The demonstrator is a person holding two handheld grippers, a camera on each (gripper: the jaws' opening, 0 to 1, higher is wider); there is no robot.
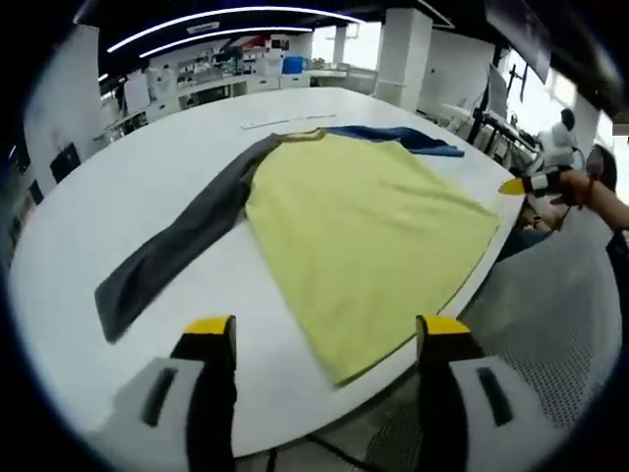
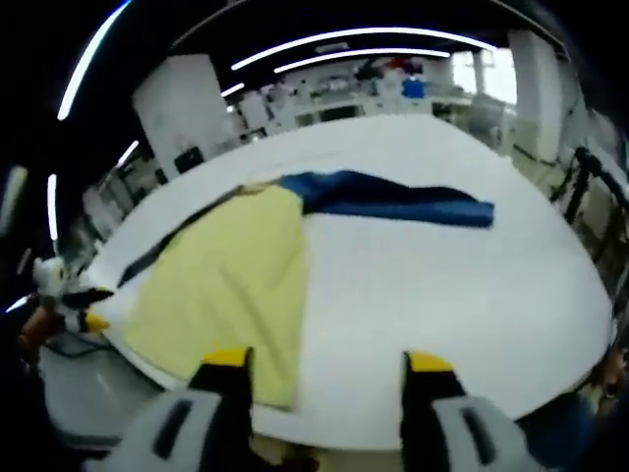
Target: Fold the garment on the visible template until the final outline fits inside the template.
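Yellow cloth shirt (image 1: 369, 236) with one grey and one blue sleeve was spread flat on the white bench (image 1: 147, 167). Both hand-held grippers (image 1: 324, 339) (image 2: 319, 369) were held wide, empty. Soft, floppy stuff; best grabbed at a sleeve end.

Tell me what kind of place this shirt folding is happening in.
Probably a lab or workshop-style office: a big white table holds the yellow shirt, long strip lights run overhead, and cluttered workbenches line the far wall.
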